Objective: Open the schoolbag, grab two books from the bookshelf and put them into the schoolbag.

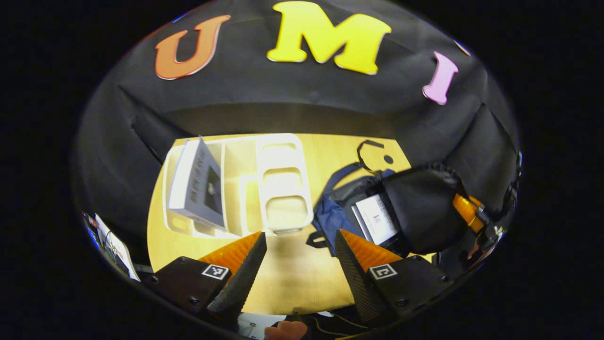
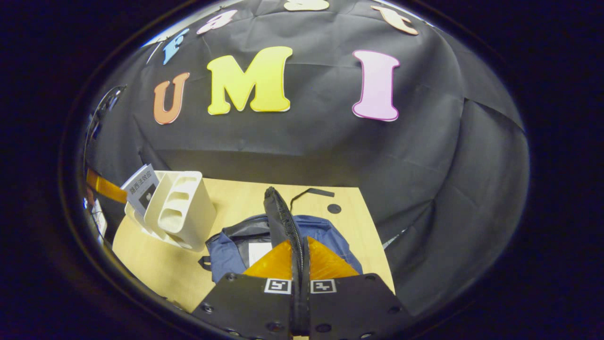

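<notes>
The blue schoolbag [image 1: 332, 219] lies open on the wooden table [image 1: 292, 278], right of the white bookshelf [image 1: 283, 184]. My right gripper [image 2: 300, 245] is shut on the bag's black flap [image 2: 281, 212] and holds it upright. In the left gripper view that flap [image 1: 424, 210] stands raised, with an orange finger [image 1: 467, 208] behind it. A white book [image 1: 377, 219] lies inside the bag. A grey book [image 1: 200, 186] leans in the shelf's left slot. My left gripper [image 1: 299, 236] hangs open over the table in front of the shelf, holding nothing.
In the right gripper view the bookshelf [image 2: 181, 208] and its grey book [image 2: 141, 186] sit left of the bag [image 2: 325, 231]. A black strap [image 2: 311, 192] and a round hole [image 2: 334, 208] lie behind the bag. Black cloth walls enclose the table.
</notes>
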`<act>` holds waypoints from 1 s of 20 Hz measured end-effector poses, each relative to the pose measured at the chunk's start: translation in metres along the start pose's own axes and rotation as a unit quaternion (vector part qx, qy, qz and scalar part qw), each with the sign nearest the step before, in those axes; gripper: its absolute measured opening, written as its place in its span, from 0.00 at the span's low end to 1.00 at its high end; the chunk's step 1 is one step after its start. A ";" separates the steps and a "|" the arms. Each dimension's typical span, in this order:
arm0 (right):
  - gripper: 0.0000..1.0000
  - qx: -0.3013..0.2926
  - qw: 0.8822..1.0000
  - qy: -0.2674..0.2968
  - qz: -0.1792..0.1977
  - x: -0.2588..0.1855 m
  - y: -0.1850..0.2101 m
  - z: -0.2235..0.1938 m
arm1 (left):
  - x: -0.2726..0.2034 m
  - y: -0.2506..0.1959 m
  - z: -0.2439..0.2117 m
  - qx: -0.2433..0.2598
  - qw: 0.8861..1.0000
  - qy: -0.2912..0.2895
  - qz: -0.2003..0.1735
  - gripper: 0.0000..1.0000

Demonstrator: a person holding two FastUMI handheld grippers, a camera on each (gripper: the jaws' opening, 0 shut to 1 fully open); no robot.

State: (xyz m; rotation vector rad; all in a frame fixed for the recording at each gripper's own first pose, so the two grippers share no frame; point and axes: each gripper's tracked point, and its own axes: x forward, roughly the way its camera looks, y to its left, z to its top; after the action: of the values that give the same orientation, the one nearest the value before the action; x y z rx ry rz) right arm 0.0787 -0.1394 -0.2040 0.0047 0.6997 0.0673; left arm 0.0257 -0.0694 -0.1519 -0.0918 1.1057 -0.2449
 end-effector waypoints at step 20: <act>0.00 0.016 1.000 0.009 -0.024 -0.001 -0.017 -0.005 | 0.081 0.158 0.046 -0.057 0.984 0.167 0.035 0.96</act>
State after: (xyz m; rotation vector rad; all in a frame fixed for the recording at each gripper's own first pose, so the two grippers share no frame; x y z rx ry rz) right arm 0.0758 -0.1569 -0.2082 0.0187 0.7192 0.0101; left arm 0.1248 0.0622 -0.2329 -0.1169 1.4547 -0.1352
